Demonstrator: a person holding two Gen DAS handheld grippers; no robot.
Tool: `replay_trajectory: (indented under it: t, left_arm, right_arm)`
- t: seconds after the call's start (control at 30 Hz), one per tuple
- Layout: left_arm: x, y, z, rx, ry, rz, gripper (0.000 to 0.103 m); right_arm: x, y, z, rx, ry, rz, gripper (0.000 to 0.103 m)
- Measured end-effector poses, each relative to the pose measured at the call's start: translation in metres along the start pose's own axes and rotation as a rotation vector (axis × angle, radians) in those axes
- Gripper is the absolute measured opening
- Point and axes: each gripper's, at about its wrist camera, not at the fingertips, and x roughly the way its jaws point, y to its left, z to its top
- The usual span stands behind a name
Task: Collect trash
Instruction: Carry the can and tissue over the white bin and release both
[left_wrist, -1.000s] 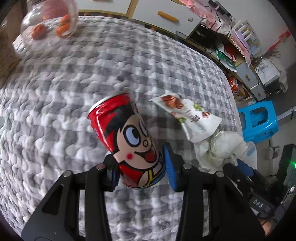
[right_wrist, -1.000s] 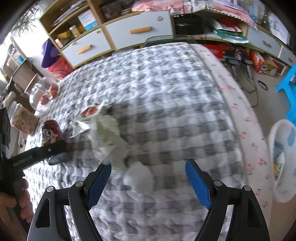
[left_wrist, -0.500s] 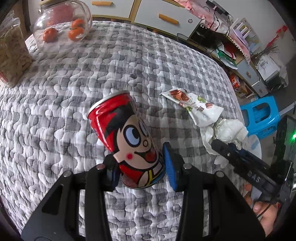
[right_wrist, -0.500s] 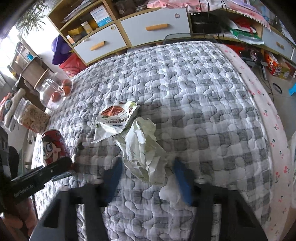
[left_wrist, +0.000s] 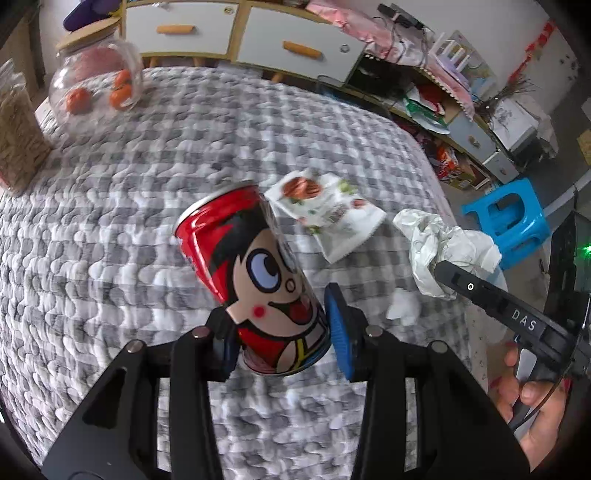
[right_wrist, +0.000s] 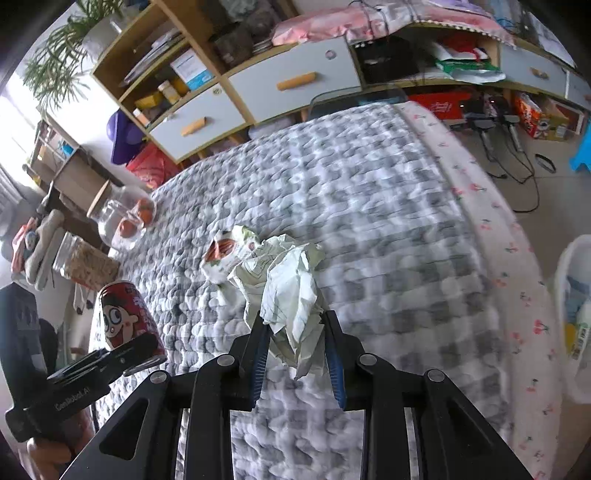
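Tools (left_wrist: 280, 332) (right_wrist: 295, 343) hover above grey checked quilt (left_wrist: 110, 258); drawers (right_wrist: 288, 81) behind.

We see red cartoon-face can (left_wrist: 258, 280) tilted, lifted off quilt | white snack wrapper (left_wrist: 325, 214) flat on grey checked quilt | crumpled white paper (right_wrist: 291, 291) bunched, just beside wrapper

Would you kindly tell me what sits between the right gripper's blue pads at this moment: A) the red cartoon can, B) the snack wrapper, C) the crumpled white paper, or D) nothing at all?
C: the crumpled white paper hangs between the right gripper pads as its jaws are closing, while the left gripper holds the red can.
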Motion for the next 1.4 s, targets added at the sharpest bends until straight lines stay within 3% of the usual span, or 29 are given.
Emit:
replay_trajectory:
  t: [0.27, 0.97, 1.07, 1.13, 1.17, 1.2, 1.4]
  left_arm:
    - [0.007, -0.038, -0.001, 0.066, -0.002, -0.026, 0.044]
    - [0.036, -0.129, -0.019, 0.202, 0.007, -0.075, 0.044]
    - [0.041, -0.144, -0.022, 0.225, 0.010, -0.081, 0.044]
    - [0.044, -0.153, -0.026, 0.242, 0.014, -0.090, 0.044]
    - [0.046, -0.160, -0.028, 0.254, 0.017, -0.097, 0.044]
    - [0.046, -0.165, -0.030, 0.264, 0.018, -0.103, 0.044]
    - [0.058, -0.204, -0.040, 0.343, 0.050, -0.115, 0.044]
  right_arm:
    - [-0.036, -0.049, -0.002, 0.070, -0.048, -0.047, 0.030]
    - [-0.141, -0.234, -0.039, 0.363, -0.167, -0.205, 0.030]
    - [-0.148, -0.255, -0.045, 0.400, -0.171, -0.248, 0.033]
    - [-0.147, -0.265, -0.047, 0.425, -0.151, -0.272, 0.046]
    - [-0.148, -0.271, -0.049, 0.440, -0.146, -0.270, 0.059]
    - [-0.151, -0.277, -0.052, 0.459, -0.156, -0.265, 0.063]
    - [-0.174, -0.299, -0.063, 0.484, -0.195, -0.266, 0.063]
